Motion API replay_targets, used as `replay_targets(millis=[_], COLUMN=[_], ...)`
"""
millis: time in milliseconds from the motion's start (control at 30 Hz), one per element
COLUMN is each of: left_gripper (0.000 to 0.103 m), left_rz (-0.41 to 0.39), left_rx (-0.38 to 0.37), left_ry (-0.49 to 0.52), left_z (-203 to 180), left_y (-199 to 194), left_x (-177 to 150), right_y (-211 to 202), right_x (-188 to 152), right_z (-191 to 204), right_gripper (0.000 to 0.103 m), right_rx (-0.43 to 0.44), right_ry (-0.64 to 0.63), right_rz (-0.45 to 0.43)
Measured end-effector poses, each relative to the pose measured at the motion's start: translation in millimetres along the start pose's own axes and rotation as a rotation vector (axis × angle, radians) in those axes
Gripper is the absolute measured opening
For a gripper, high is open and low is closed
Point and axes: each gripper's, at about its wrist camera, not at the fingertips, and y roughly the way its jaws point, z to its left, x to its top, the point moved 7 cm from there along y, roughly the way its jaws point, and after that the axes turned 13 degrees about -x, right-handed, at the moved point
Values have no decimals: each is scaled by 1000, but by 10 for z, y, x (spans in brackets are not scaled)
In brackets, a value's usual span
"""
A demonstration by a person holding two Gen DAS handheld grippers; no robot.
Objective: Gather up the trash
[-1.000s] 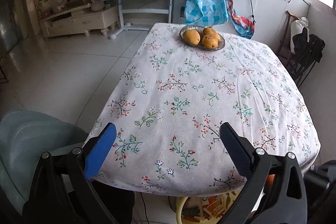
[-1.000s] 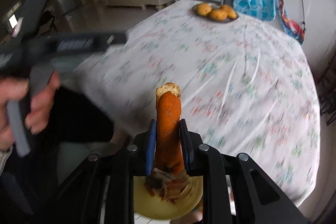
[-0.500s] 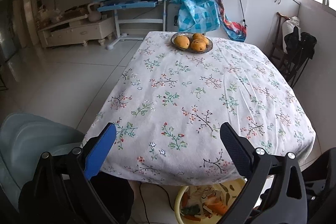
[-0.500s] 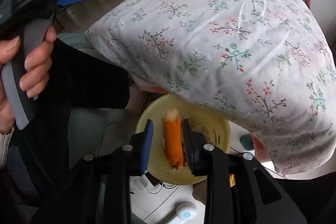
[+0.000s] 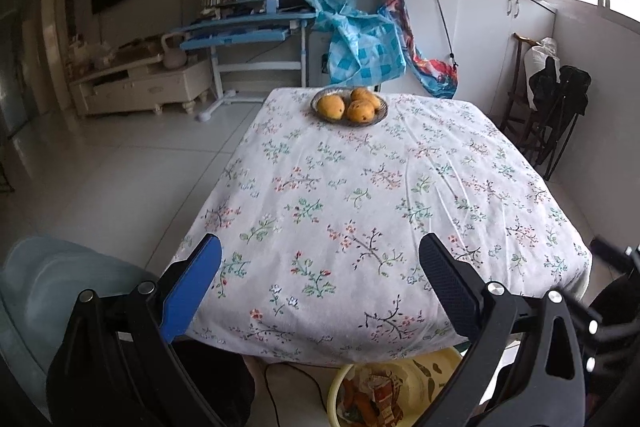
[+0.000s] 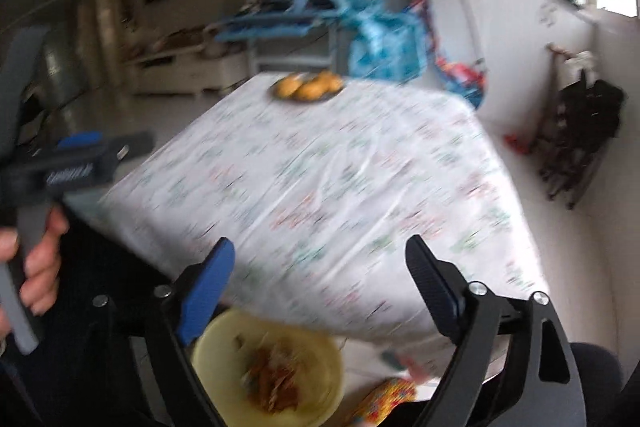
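Note:
A yellow bin [image 6: 312, 351] with orange scraps inside sits on the floor under the near edge of the table; the left wrist view shows the yellow bin [image 5: 424, 367] low in the frame too. My right gripper [image 6: 320, 251] hangs above it, its jaws opening wide with nothing between them. The right wrist view is blurred. My left gripper [image 5: 320, 247] stands open and empty over the near part of the flowered tablecloth [image 5: 360, 187]. A hand [image 6: 36, 267] holding the left gripper shows at the left of the right wrist view.
A dish of yellow-orange fruit [image 5: 350, 105] stands at the table's far end. A pale blue chair [image 5: 48, 287] is at the near left, folded dark chairs [image 5: 556, 107] at the right wall. A blue desk [image 5: 248, 31] and white cabinets lie beyond.
The right gripper let go of the orange carrot piece, which dropped into the yellow bin, then opened wide and tilted up toward the table. The left gripper drew back and rose a little.

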Motion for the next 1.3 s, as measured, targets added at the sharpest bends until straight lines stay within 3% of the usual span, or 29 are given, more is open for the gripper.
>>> replay_targets(millis=[267, 533, 767, 1300], left_gripper=[96, 96, 96, 96], left_rz=[-52, -81, -80, -80], left_rx=[-25, -43, -42, -34], left_ry=[9, 66, 65, 59], left_z=[-106, -265, -268, -239], left_y=[-80, -110, -97, -99], left_x=[108, 142, 139, 123], right_y=[-71, -50, 107, 52], right_x=[244, 261, 228, 195], right_z=[-228, -228, -205, -44], right_gripper=[94, 95, 95, 95], right_rx=[-154, -230, -205, -198], right_ry=[31, 21, 62, -5], right_rz=[-175, -226, -175, -183])
